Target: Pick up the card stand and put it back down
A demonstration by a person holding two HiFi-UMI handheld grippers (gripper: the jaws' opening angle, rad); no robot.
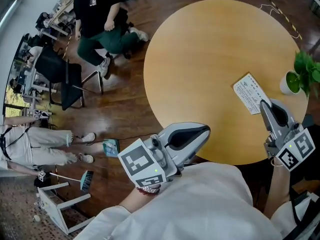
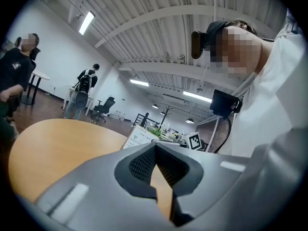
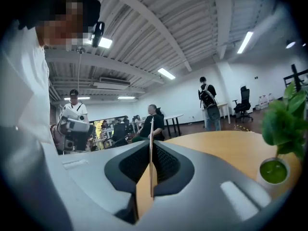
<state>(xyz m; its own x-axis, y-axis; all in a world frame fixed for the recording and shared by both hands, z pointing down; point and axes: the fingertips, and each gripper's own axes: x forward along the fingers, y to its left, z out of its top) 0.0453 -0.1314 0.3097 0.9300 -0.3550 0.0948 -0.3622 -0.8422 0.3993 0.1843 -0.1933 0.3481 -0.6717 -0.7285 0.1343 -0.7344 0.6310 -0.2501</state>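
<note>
Pinching the thin edge of the card stand (image 3: 151, 129) with the right gripper (image 3: 150, 146), fingers squeezed tight on it. Holding that white card over the right side of the round wooden table (image 1: 210, 59); hard to tell if lifted or touching. Closed as well on the left gripper (image 2: 155, 150), tips together with nothing inside, low by the near table edge. Just past the card, a small green plant (image 1: 306, 70) in a white pot.

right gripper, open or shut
Shut: the right gripper pinches the thin edge of the white rectangular card stand between its jaws.
</note>
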